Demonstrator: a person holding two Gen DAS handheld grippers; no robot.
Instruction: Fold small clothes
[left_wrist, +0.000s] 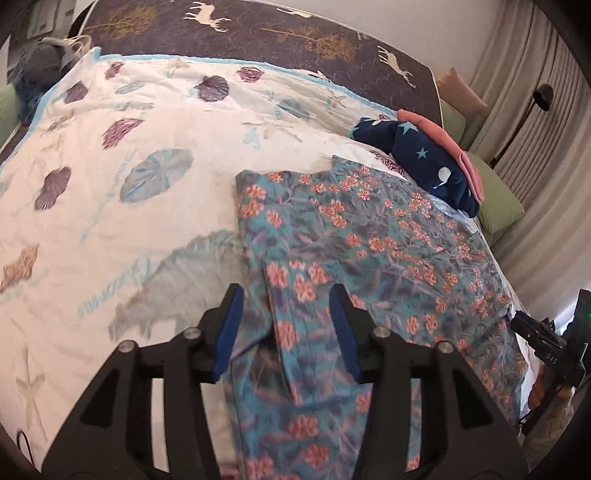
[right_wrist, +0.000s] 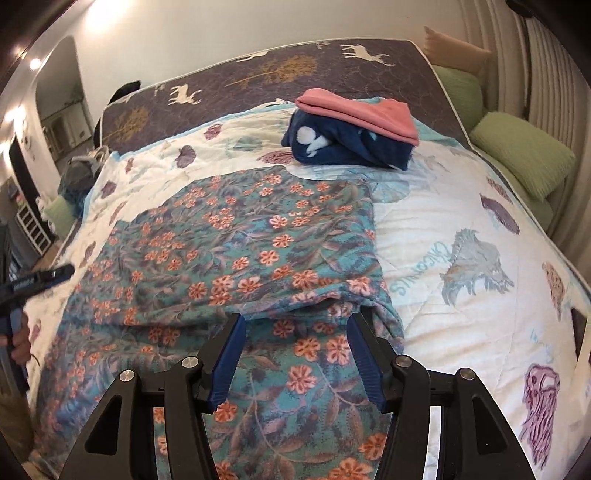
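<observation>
A teal garment with orange flowers (left_wrist: 369, 236) lies spread on the white seashell quilt (left_wrist: 147, 206), partly folded over itself; it also shows in the right wrist view (right_wrist: 243, 251). My left gripper (left_wrist: 286, 291) is open and empty, hovering over the garment's near left part. My right gripper (right_wrist: 295, 319) is open and empty, just above a folded edge of the garment near its right side. Each gripper shows at the edge of the other's view: the right one (left_wrist: 546, 343) and the left one (right_wrist: 33, 282).
A folded pink garment (right_wrist: 358, 110) lies on a folded navy star-print one (right_wrist: 351, 144) at the far side of the quilt (right_wrist: 461, 229). Green pillows (right_wrist: 524, 155) lie along the bed's right edge by curtains. A dark deer-print mattress (right_wrist: 258, 77) shows behind.
</observation>
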